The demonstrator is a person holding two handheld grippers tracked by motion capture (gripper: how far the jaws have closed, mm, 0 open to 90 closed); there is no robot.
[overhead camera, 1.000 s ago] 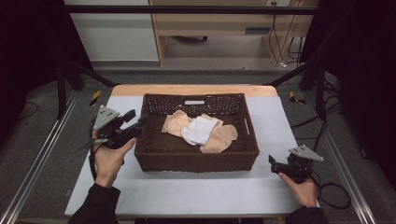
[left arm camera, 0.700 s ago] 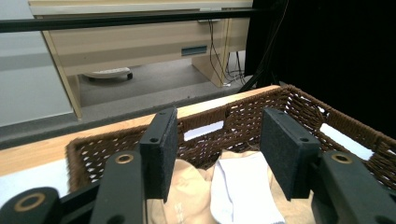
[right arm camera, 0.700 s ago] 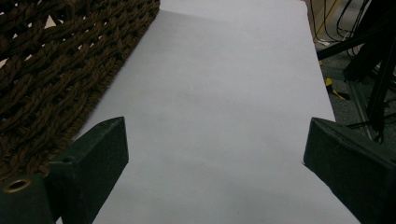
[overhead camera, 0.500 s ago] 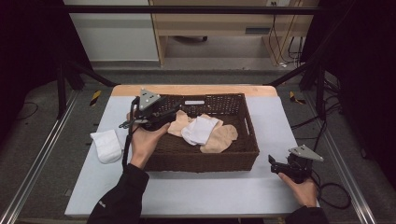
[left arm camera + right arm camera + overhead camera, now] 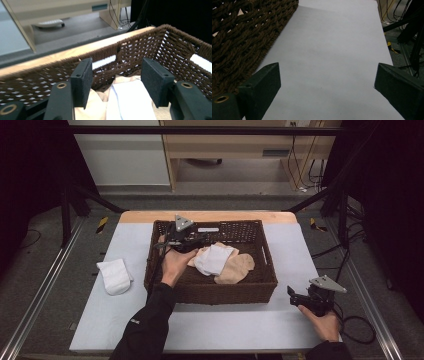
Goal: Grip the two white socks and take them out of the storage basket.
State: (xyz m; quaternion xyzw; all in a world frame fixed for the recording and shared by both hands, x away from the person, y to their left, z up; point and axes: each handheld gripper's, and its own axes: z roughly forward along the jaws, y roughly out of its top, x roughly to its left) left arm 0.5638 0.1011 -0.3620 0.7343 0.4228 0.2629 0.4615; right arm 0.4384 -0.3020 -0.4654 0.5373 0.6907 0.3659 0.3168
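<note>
While hovering over the left end of the brown wicker basket [image 5: 210,292], left gripper [image 5: 197,241] with jaws well apart and just been opening, nothing between the pads; white sock [image 5: 132,101] and beige cloth [image 5: 93,105] lying just below and beyond them in the left gripper view, both cut off by the bottom edge and partly hidden behind the black jaws. Seen from above, same white sock [image 5: 214,259] draped over beige socks [image 5: 235,269] in the middle of the basket, count of beige pieces hard to make out in the heap. Fingertips of the left gripper blurred against the dark weave in the high view, exact gap to the cloth impossible to tell there. Second white sock [image 5: 115,276] lying flat on the grey table [image 5: 225,330], well left of the basket and apart from it. Right gripper [image 5: 300,296] resting on the table near the basket's right front corner, held by a hand partly cut off at the bottom edge; jaws spread wide and empty, bare tabletop between them, basket wall [image 5: 242,37] just beside at the left
</note>
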